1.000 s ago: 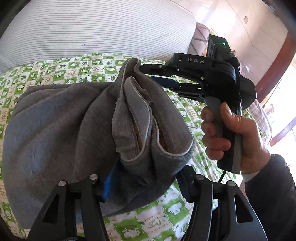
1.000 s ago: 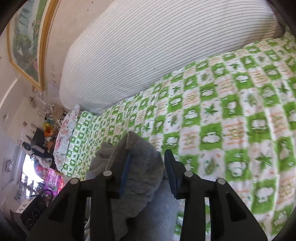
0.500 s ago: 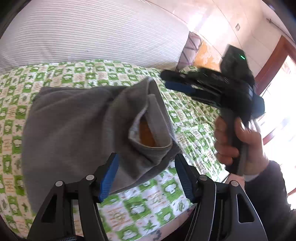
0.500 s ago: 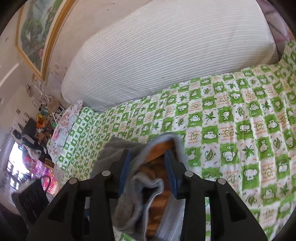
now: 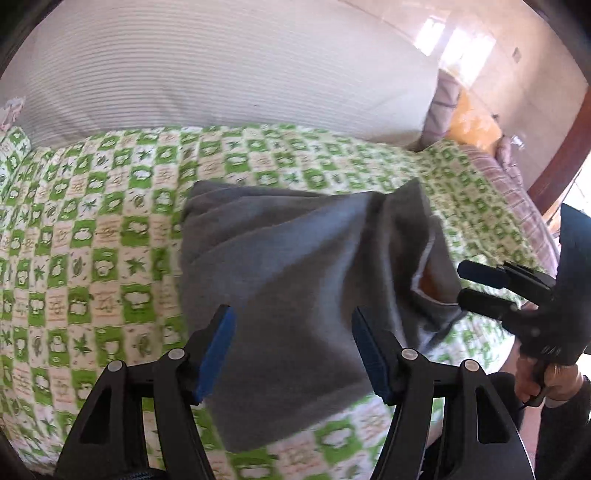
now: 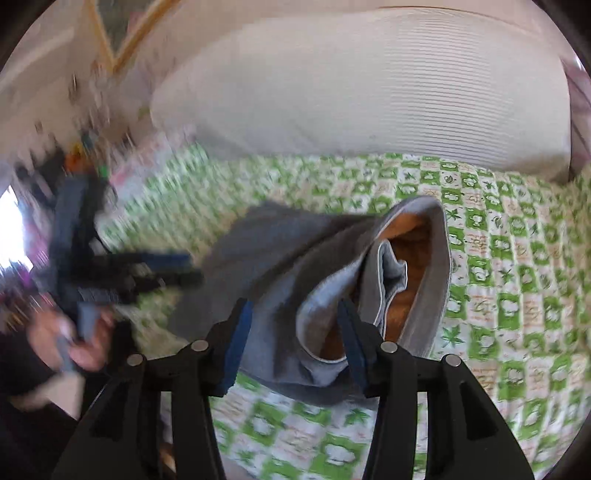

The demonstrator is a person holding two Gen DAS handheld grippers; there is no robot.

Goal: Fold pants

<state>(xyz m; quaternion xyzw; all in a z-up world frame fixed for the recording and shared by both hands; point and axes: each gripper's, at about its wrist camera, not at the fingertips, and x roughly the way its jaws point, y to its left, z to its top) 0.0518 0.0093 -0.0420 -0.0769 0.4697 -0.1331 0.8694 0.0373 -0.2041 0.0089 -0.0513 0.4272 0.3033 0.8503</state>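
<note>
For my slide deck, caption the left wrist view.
Open left gripper above folded grey fleece pants on green checked bedsheet.

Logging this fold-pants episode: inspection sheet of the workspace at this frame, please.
Surface: bed with a green and white checked sheet, rumpled.
Job's things: grey pants lying folded in a heap on the sheet, orange lining showing at the open end.
Clutter: nothing seen on the sheet besides the pants.
Grippers: left gripper open above the pants, gripping nothing; right gripper open, at the pants' open end.
Cables: nothing seen.
Surroundings: big striped white pillow at the head; plaid bedding to one side; framed picture on the wall; blurred shelf items, cannot tell what.
</note>
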